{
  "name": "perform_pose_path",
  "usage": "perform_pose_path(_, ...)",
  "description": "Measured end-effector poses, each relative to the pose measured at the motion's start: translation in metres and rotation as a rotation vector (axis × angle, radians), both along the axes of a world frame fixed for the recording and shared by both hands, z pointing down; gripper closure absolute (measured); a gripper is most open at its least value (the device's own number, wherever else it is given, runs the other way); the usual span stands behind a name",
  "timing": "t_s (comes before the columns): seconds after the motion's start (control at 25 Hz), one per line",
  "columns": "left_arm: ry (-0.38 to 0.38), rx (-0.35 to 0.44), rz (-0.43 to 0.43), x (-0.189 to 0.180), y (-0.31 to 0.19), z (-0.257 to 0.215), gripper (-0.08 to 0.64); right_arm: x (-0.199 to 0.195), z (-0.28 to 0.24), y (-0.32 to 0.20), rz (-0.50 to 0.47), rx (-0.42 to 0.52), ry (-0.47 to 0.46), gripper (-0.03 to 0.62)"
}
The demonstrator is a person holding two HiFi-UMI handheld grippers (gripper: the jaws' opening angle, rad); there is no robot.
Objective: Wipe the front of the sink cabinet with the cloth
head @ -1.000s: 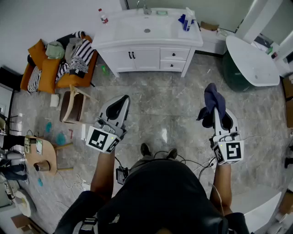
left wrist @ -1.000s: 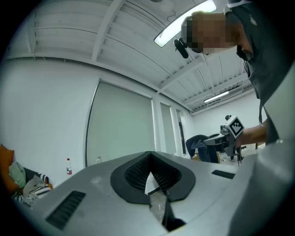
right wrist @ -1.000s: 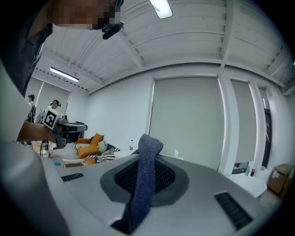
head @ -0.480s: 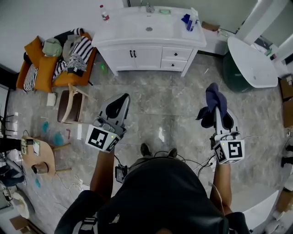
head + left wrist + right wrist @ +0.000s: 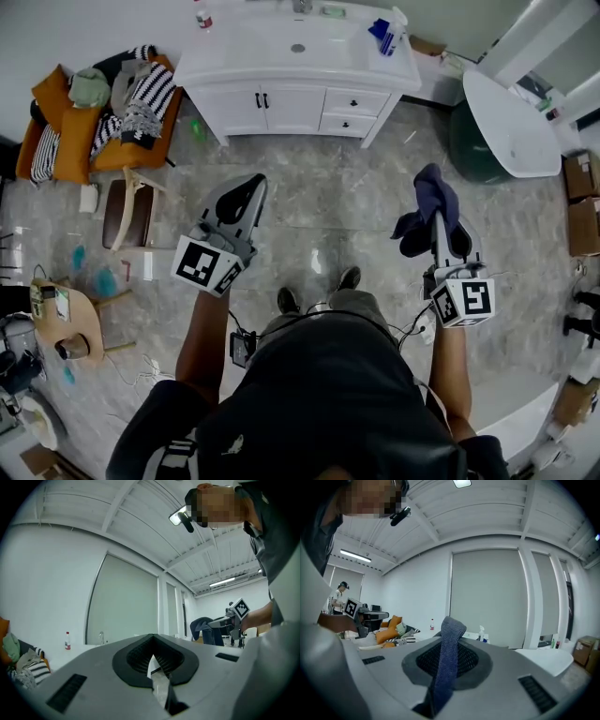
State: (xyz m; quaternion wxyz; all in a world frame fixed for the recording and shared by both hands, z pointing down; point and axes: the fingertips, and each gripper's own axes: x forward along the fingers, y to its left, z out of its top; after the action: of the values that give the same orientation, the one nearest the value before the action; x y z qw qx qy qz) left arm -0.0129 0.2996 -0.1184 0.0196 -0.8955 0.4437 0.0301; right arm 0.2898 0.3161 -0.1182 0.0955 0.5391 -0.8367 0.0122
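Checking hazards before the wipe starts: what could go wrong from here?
1. The cloth is held in the right gripper only by a narrow pinched fold, with most of it hanging loose. It may slip out once it rubs against the doors.
2. Cables lie on the floor by the person's feet, and the sink cabinet is several steps away, so walking up could snag or trip on them.

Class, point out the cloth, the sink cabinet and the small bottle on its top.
cloth (image 5: 433,195), head view, on its bunched upper fold.
sink cabinet (image 5: 234,108), head view, on the left door front.
bottle (image 5: 200,18), head view, on its red label.
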Motion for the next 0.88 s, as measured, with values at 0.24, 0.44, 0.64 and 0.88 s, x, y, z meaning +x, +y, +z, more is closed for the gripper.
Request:
perform_pose_path(0.24,-0.015,-0.002,-0.065,0.039,-0.044,0.002,0.557,0.038,0.013,-0.056,-0.040,-0.019,-0.024,0.560)
perform_pose_path(0.44,-0.036,-0.006,-0.130,0.076,-0.071,0.002,0.557,0.067,0.024,-0.100,-0.100,-0.024,-0.067,0.560)
perform_pose_path(0.64,-0.012,-0.040,-0.177,0.089,-0.094,0.008,0.557,0.075,0.033,-0.135,-0.141,-0.032,-0.075,0.560)
perform_pose_path(0.88,-0.048,-0.046,-0.184,0.075,-0.146,0.026,0.557,0.065,0.060,-0.179,-0.122,-0.069,-0.076,0.560)
